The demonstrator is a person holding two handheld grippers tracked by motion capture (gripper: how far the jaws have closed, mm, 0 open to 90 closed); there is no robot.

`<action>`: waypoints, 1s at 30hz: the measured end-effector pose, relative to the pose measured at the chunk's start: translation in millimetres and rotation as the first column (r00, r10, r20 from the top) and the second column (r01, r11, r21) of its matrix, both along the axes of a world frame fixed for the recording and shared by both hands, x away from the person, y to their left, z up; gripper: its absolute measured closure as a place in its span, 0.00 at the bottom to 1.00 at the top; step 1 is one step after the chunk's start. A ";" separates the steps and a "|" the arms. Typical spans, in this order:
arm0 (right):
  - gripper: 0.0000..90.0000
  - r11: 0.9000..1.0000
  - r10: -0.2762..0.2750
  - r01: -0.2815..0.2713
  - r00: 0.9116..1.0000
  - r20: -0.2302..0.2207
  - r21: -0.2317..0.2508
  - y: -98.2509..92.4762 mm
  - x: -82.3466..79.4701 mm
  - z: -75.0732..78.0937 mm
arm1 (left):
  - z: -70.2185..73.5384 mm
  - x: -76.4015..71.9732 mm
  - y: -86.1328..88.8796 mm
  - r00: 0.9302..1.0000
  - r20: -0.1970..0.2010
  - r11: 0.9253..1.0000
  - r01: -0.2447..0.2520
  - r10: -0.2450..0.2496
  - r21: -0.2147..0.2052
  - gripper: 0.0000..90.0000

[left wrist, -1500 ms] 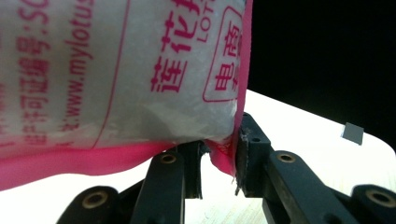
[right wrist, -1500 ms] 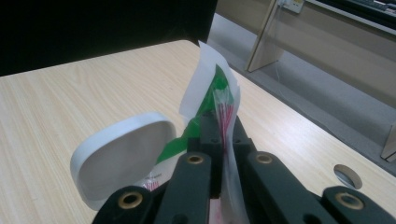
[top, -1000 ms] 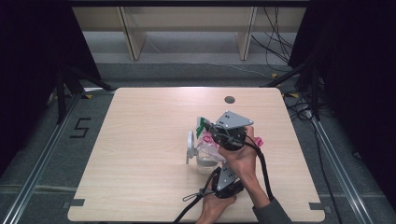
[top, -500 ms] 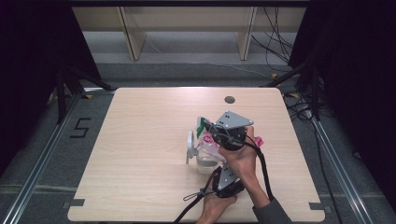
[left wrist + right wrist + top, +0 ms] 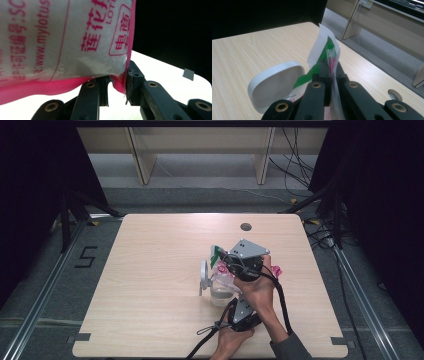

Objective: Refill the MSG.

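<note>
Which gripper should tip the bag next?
Probably the left gripper: its jaws pinch the bottom corner of the pink-printed plastic bag, so raising it pours. The right gripper just holds the top edge.

Hidden and cut-off parts around the bag

In the left gripper view, the bag (image 5: 62, 37) runs off the top and left edges, its print cut short. In the high view, the right gripper (image 5: 240, 262) and hand (image 5: 257, 290) cover most of the bag; the container (image 5: 220, 292) below it is too small to make out. In the right gripper view, the lid (image 5: 275, 83) beside the bag is part-hidden behind the jaws.
</note>
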State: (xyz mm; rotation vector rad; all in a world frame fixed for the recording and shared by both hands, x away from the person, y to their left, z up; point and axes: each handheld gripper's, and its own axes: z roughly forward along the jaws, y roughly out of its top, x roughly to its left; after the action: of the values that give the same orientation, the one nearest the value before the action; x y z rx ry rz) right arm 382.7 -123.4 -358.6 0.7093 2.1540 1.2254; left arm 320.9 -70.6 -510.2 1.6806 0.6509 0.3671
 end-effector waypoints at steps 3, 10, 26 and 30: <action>1.00 1.000 0.005 -0.005 1.000 0.003 0.015 -0.6 -1.0 1.1 | -0.1 0.5 -0.8 1.000 -0.003 1.000 -0.004 0.004 -0.013 0.83; 1.00 1.000 -0.003 0.003 1.000 -0.003 0.020 1.0 -1.2 0.6 | -0.1 -1.4 -8.8 1.000 -0.022 0.994 -0.023 0.020 -0.110 0.83; 1.00 1.000 0.004 -0.005 1.000 0.018 0.007 1.5 -1.2 2.4 | 2.6 1.3 -0.8 1.000 0.014 1.000 0.000 -0.001 0.019 0.83; 1.00 1.000 0.001 -0.001 1.000 0.016 -0.004 2.8 -0.5 2.3 | 2.5 2.3 -1.4 1.000 0.009 1.000 0.003 -0.003 0.023 0.83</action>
State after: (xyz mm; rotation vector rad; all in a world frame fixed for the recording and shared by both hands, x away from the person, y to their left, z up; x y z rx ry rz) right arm 382.2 -120.6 -356.3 0.6944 2.1431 1.2231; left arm 323.3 -72.1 -507.8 1.7002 0.6398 0.3808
